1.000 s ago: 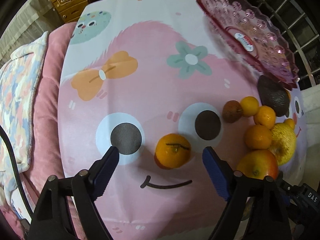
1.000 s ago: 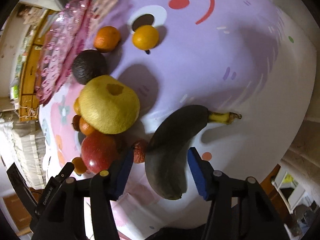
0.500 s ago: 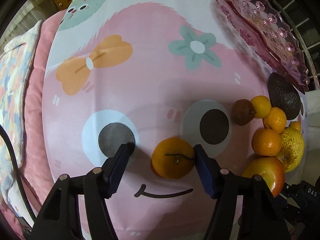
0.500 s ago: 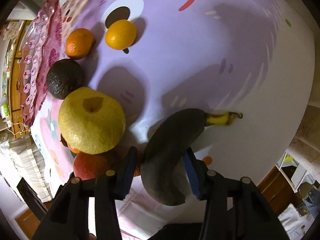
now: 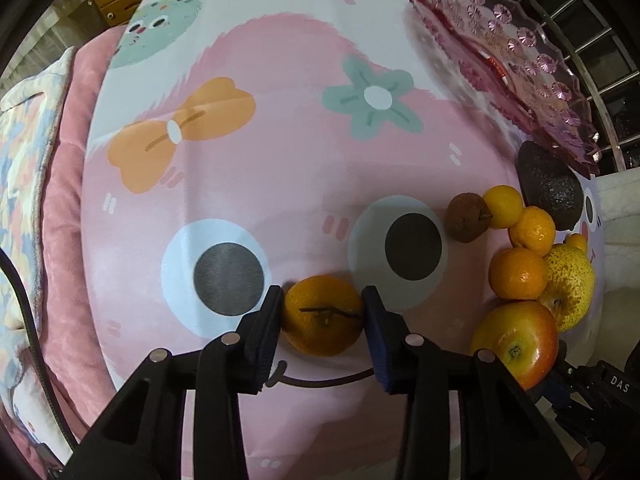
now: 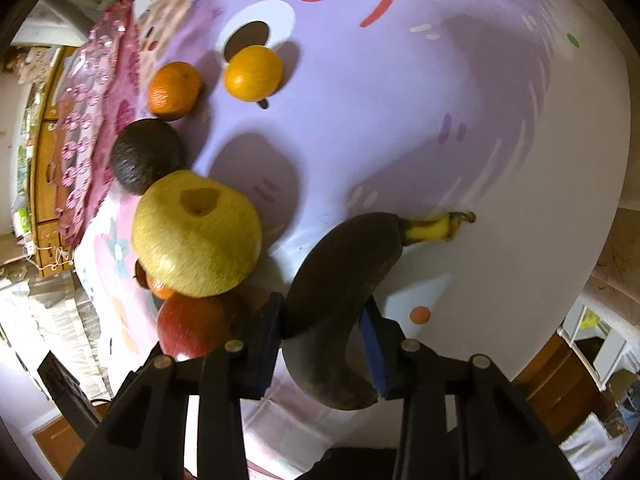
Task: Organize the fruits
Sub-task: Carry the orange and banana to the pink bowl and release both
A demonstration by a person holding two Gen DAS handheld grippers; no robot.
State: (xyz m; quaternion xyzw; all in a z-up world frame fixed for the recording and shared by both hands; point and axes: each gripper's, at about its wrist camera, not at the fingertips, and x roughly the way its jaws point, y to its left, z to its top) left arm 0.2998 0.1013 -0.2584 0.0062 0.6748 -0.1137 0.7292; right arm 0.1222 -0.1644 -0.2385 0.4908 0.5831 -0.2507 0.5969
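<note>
An orange with a dry stalk [image 5: 322, 320] lies on the cartoon-face tablecloth [image 5: 280, 152]. My left gripper [image 5: 322, 300] points straight down over it. Its jaws are closing, and both blue pads touch the orange's sides. In the right wrist view a blackened banana [image 6: 344, 264] with a yellow stem lies on the cloth's white part. My right gripper [image 6: 324, 308] is closing on the banana's thick middle, with a pad pressing on each side. A pink glass plate [image 5: 500, 32] stands at the table's far right edge, with nothing seen on it.
A cluster of fruit lies below the plate: avocado [image 5: 550, 192], brown round fruit [image 5: 466, 218], several small oranges [image 5: 518, 272], yellow pear [image 6: 196, 232] and red apple [image 5: 516, 340] close to the right gripper. A pink cushion [image 5: 64, 200] borders the table's left.
Both grippers' jaws have drawn in from wide apart: the left onto the orange, the right onto the banana. Both have come a little nearer the table.
</note>
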